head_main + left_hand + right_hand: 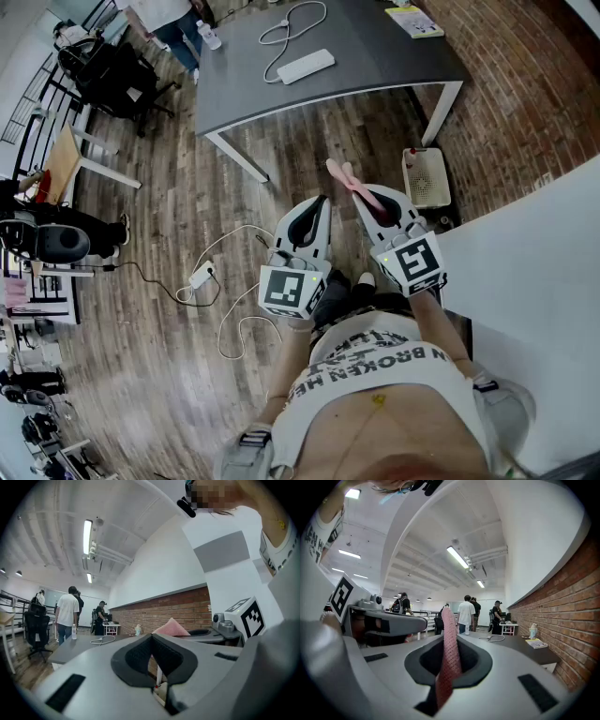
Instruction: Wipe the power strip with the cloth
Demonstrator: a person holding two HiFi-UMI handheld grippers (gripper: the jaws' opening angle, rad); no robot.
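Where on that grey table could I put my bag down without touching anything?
The grey table is bare along its near edge, in front of the power strip, and across the wide stretch between the strip and the yellow book. It is crowded behind the strip, where its cable loops.

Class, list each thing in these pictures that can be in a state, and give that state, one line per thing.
left tongs: shut, nothing between them.
right tongs: shut on the cloth.
cloth: pinched, its end sticking out past the tips.
power strip: lying flat on the grey table, untouched.
cord: looped loosely on the table.
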